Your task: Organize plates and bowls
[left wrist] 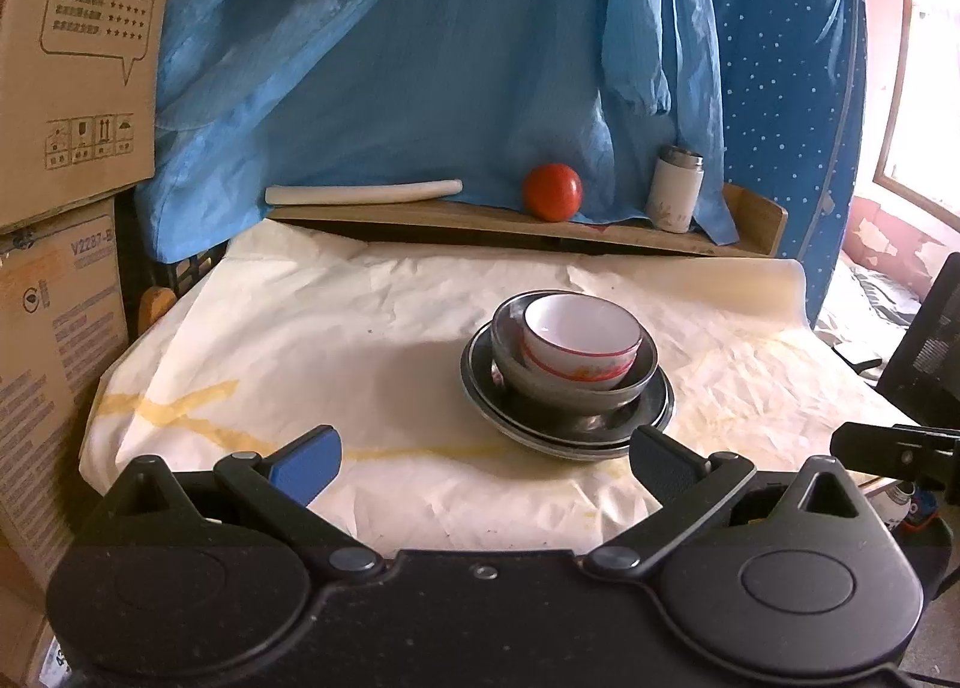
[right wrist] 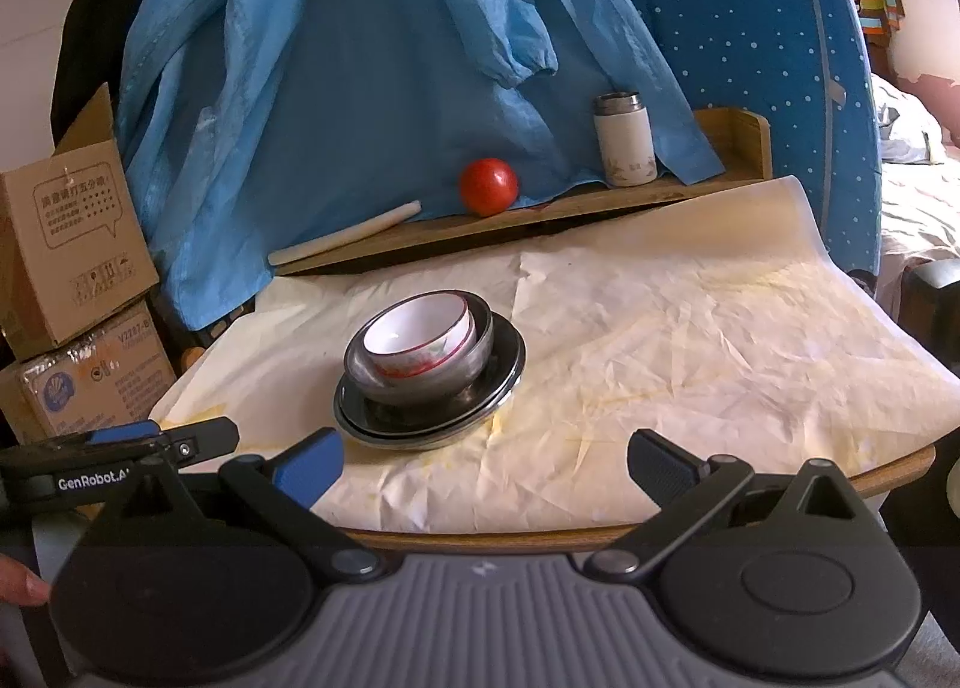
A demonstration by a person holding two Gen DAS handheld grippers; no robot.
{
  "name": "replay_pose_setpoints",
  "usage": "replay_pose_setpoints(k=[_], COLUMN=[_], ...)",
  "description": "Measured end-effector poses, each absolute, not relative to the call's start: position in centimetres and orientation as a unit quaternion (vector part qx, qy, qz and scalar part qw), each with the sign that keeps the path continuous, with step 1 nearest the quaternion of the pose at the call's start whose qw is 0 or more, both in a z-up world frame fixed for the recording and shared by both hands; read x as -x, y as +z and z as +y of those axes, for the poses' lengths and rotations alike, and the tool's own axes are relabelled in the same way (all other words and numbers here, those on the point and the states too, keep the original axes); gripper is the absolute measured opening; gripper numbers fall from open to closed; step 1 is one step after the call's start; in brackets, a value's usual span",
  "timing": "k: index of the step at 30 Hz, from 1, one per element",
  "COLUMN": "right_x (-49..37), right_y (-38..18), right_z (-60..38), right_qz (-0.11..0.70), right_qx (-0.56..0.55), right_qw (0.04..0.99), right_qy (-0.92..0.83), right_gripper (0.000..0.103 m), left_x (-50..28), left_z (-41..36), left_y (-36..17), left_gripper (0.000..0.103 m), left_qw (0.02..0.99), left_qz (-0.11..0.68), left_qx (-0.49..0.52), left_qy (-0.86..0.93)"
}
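A white bowl (left wrist: pixel 581 341) with a red band sits tilted inside a metal bowl (left wrist: pixel 573 382), and that one rests on a stack of metal plates (left wrist: pixel 567 418), all nested together on the table (right wrist: pixel 660 532). The table is covered with crumpled cream paper (left wrist: pixel 360 328) marked with yellowish stains. The stack stands toward the middle of the paper, a little to the right in the left wrist view and to the left in the right wrist view.

The left gripper (left wrist: pixel 485 460) hovers at the near edge of the table with its jaws spread wide and nothing between them; the plates lie just beyond its right finger. The right gripper (right wrist: pixel 485 463) hangs over the near rim of the table, likewise spread wide and empty, with the stack beyond its left finger. The left gripper shows at the left edge of the right wrist view, beside the right one.

At the far side runs a low wooden shelf (left wrist: pixel 456 220). On it lie a white rod (left wrist: pixel 363 192) at the left, a red ball (left wrist: pixel 552 191) in the middle and a white flask (left wrist: pixel 675 189) with a metal top at the right. Blue cloth (left wrist: pixel 390 58) hangs behind them. Cardboard boxes (left wrist: pixel 72 64) are stacked to the left of the table.
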State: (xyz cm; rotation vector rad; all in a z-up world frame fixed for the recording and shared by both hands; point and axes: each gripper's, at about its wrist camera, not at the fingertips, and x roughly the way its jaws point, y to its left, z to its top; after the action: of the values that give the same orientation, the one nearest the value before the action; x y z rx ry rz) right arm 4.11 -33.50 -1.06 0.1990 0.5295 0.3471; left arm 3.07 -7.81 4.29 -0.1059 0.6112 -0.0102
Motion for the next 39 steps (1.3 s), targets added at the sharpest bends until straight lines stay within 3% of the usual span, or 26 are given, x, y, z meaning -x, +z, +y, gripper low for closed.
replay_pose_setpoints(k=[39], right_x=[-5.3], right_y=[-1.8], right_z=[-33.8], right_qz=[0.278], right_qx=[-0.093], right_qw=[0.941], right_qy=[0.167], right_gripper=[0.103], left_x=[-3.6], left_z=[-7.8], left_y=[3.7], left_gripper=[0.102], left_qw=[0.949], left_qz=[0.310], left_qx=[0.048], left_qy=[0.009])
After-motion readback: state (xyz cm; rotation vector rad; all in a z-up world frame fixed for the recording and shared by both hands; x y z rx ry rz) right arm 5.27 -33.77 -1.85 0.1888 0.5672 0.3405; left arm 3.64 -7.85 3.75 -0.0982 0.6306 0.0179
